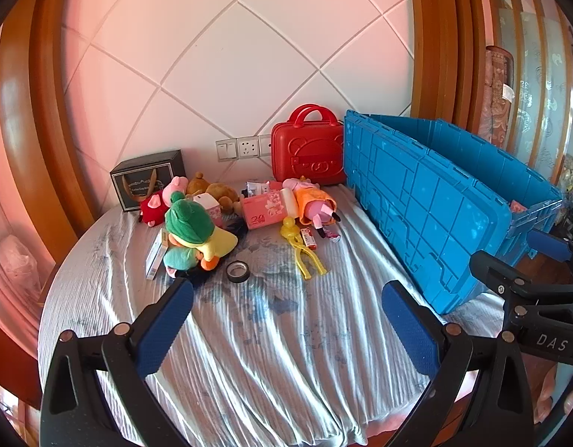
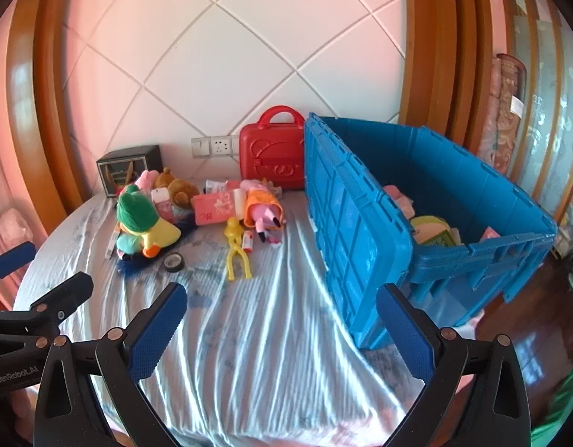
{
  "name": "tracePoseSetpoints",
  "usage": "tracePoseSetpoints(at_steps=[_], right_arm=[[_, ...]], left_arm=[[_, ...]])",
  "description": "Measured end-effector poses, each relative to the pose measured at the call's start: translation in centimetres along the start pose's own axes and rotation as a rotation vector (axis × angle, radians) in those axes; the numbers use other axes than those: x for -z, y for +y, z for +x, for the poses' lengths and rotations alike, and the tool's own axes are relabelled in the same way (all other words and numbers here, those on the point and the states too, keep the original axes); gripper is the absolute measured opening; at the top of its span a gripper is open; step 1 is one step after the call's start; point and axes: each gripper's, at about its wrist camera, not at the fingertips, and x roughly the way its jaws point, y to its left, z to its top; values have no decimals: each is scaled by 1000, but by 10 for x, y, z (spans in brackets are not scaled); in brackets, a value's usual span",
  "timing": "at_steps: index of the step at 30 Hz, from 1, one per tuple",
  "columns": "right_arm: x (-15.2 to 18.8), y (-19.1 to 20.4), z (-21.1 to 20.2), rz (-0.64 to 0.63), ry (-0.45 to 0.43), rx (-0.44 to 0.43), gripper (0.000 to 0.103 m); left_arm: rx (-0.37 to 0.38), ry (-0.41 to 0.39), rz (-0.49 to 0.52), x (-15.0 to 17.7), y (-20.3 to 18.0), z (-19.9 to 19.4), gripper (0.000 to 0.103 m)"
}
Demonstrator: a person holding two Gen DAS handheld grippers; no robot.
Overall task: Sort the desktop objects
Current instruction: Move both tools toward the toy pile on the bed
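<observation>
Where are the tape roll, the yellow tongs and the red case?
tape roll [image 1: 238,271], left wrist view, on its black rim
yellow tongs [image 2: 237,255], right wrist view, on the handles
red case [image 2: 271,160], right wrist view, on its embossed front

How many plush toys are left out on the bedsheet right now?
4, maybe more hidden in the pile: green-hatted yellow duck plush in front, brown teddy bear behind it, red-dressed pink pig plush at left, orange-dressed pink pig plush nearest the blue plastic crate.

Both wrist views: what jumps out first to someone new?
The big blue crate on the right, lid flap hanging open over the cloth, a few items already inside. Next the red case against the back wall, then the toy pile left of centre, led by the green-hatted duck plush. Both grippers hang open, empty.
</observation>
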Motion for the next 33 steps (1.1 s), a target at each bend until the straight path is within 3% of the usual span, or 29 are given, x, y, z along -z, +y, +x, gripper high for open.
tracePoseSetpoints(at_steps=[20,27,33], right_arm=[[-8,12,23,-25,36,1,103],[-15,25,73,-74,99,-39,103],[-28,35,141,-93,166,-107,103]], left_arm=[[19,58,-49,1,16,33,103],[9,131,-129,0,47,83,103],[-61,216,-158,-3,68,142,103]])
